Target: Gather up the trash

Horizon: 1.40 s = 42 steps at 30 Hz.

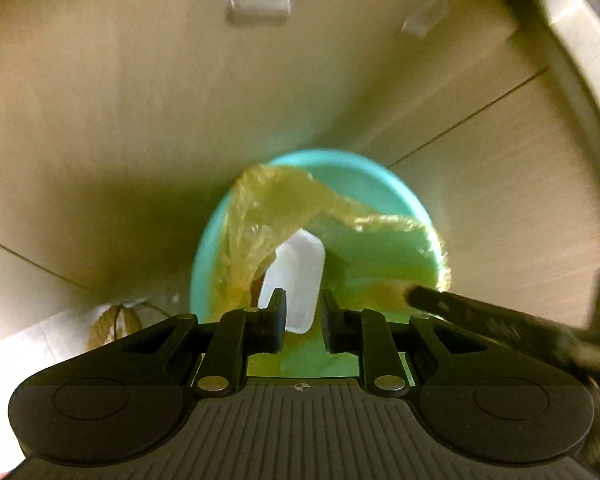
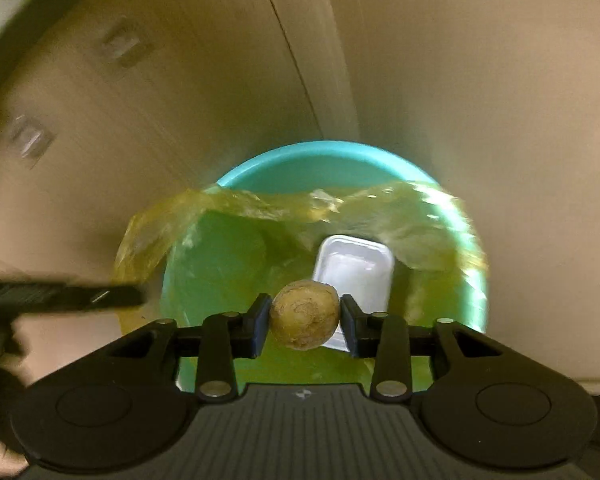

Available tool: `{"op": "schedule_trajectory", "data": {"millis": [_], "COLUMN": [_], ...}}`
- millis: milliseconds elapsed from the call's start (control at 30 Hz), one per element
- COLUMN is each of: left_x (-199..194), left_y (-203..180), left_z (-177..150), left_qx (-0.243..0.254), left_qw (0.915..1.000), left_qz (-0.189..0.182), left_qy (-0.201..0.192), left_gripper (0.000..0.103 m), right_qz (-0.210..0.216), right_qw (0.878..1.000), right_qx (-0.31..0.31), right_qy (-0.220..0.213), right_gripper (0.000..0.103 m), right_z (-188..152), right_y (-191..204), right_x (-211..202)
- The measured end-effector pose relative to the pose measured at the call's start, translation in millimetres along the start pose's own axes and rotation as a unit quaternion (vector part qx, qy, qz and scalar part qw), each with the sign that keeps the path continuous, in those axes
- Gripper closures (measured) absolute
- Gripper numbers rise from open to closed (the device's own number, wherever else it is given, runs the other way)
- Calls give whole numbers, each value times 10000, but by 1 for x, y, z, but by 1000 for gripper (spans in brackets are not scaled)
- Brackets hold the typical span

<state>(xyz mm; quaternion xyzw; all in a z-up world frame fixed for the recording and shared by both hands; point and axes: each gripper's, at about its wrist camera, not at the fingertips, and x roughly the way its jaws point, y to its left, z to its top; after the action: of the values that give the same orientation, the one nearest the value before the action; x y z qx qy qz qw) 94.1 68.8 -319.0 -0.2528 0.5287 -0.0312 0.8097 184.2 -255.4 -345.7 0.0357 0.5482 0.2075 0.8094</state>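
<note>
While both cameras look steeply down, the ground is a pale wood-grain floor point(image 1: 500, 208) with dark seams running across it; a couple of small clear blocks point(image 1: 259, 4) sit on it, too blurred to identify; the lighting is warm and yellowish. A teal bin point(image 2: 340, 156) stands on that floor, lined with a yellow see-through bag point(image 2: 228, 204) whose rim is draped loosely, only partly over the bin's edge; down inside lies a white plastic tray point(image 2: 354, 264).

The right tool point(image 2: 305, 322) hangs over the bin's mouth, with a round brownish lump of trash point(image 2: 304, 316) sitting between its pads; the pads look to be just off its sides, with thin gaps showing, so it's not squeezed. The left tool point(image 1: 303, 316) also points down into the bin from the near rim, fingers a small way apart and nothing between them; the tray shows through the gap. Each tool's dark finger pokes into the other's view near the bag's edge.

No readable brands or writing anywhere; just a small round mark on each tool's body.
</note>
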Motion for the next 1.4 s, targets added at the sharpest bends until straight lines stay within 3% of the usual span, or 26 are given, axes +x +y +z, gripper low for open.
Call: {"op": "schedule_trajectory", "data": {"millis": [33, 167, 300, 433, 533, 567, 600, 633, 667, 767, 867, 1033, 1167, 1267, 1400], "left_x": [-10, -44, -82, -139, -176, -183, -191, -193, -196, -215, -230, -229, -209, -192, -177], "left_y": [-2, -22, -45, -65, -74, -75, -76, -75, -76, -84, -79, -70, -50, -43, -50], "left_z": [0, 5, 11, 36, 64, 73, 86, 97, 107, 132, 156, 186, 217, 227, 230], "left_qx": [41, 397, 743, 1032, 1098, 1097, 1098, 1109, 1145, 1491, 1711, 2135, 2056, 2060, 2137], "left_qw": [10000, 9988, 9954, 9894, 9852, 9844, 9841, 9851, 9846, 9757, 9657, 9415, 9464, 9505, 9537], "left_qz": [-38, -146, -393, -537, -367, -230, -67, -172, -261, 18, -283, 409, 664, 774, 731], "left_qy": [-66, -258, -450, -873, -1264, -1354, -1395, -1305, -1292, -1603, -1932, -2574, -2401, -2193, -1987], "left_gripper": [82, 82, 82, 82, 82, 82, 90, 93, 88, 85, 85, 85, 85, 84, 81], "right_qz": [-9, -54, 44, 134, 235, 344, 493, 645, 768, 1135, 1285, 756, -175, -815, -800], "right_qw": [9999, 9990, 9963, 9906, 9856, 9835, 9814, 9794, 9775, 9731, 9748, 9796, 9812, 9724, 9702], "right_qx": [118, 439, 853, 1362, 1657, 1740, 1795, 1819, 1824, 1708, 1231, 248, -334, -655, -670], "right_qy": [79, 93, -3, -10, -234, -350, -474, -600, -722, -1049, -1343, -1845, -1891, -2085, -2185], "right_gripper": [34, 34, 34, 34, 33, 32, 31, 30, 30, 29, 26, 21, 21, 21, 21], "right_z": [7, 18, 11, 2, 8, 13, 21, 29, 37, 65, 91, 137, 171, 176, 172], "right_y": [-2, -9, -11, -15, -9, -4, 4, 11, 19, 56, 102, 173, 222, 242, 241], "right_x": [7, 3, -29, -61, -90, -101, -110, -121, -127, -153, -178, -207, -203, -200, -199]}}
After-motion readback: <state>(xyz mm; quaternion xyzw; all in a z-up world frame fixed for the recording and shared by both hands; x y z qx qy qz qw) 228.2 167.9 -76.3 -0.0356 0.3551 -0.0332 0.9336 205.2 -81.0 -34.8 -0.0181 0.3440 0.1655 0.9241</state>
